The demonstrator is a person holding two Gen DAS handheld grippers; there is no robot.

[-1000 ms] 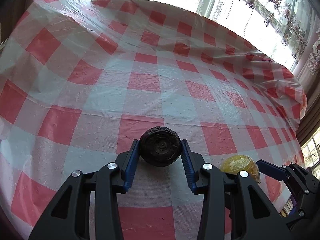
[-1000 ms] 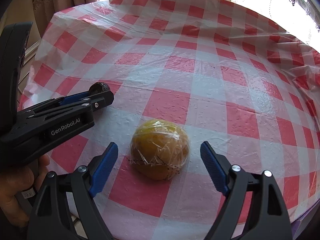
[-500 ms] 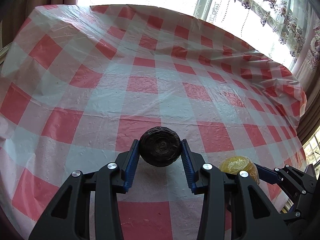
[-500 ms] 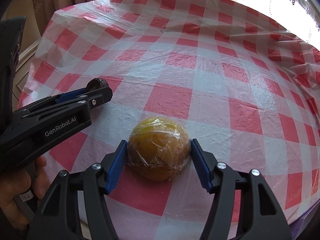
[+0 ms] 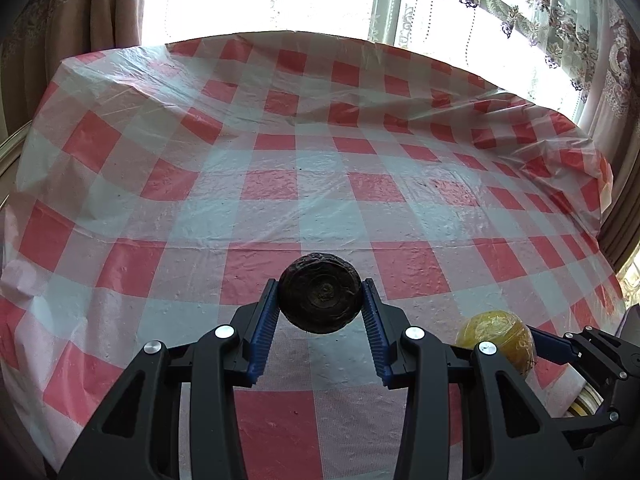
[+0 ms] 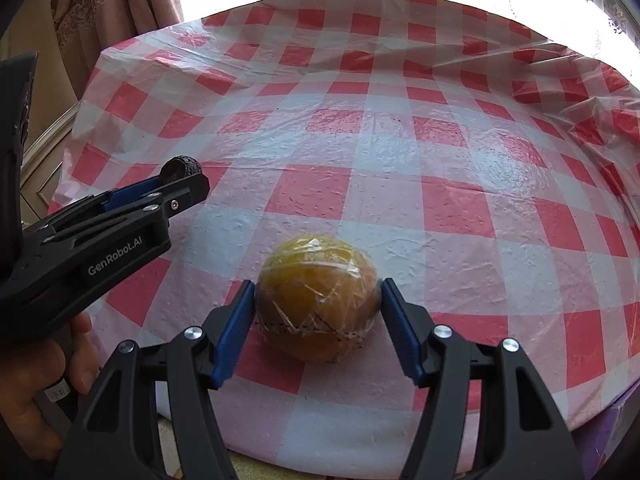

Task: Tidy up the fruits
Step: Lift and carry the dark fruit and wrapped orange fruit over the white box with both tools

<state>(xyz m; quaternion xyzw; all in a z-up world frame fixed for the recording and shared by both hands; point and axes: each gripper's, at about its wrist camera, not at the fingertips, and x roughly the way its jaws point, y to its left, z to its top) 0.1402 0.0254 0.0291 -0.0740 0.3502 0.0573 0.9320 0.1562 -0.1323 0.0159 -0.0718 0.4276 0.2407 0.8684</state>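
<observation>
Left wrist view: left tongs [image 5: 320, 304] pinching a dark round fruit [image 5: 319, 293], wrinkly, almost black, with rings on its flat end. Held right between the blue pads [image 5: 264, 326], seemingly lifted a bit above the red and white tablecloth [image 5: 280, 184]. Off to the right side, close by, a yellow wrapped fruit [image 5: 496, 334].

Right wrist view: right tongs [image 6: 318, 308] squeezing the yellow wrapped fruit [image 6: 318, 302], round like a ball, shiny with clear wrap. Sitting straight ahead between both pads, still low near the cloth's near edge. Left tongs [image 6: 176, 184] up to the left with the dark round fruit [image 6: 182, 166]. No bowl or basket in sight, so next spot unknown.
</observation>
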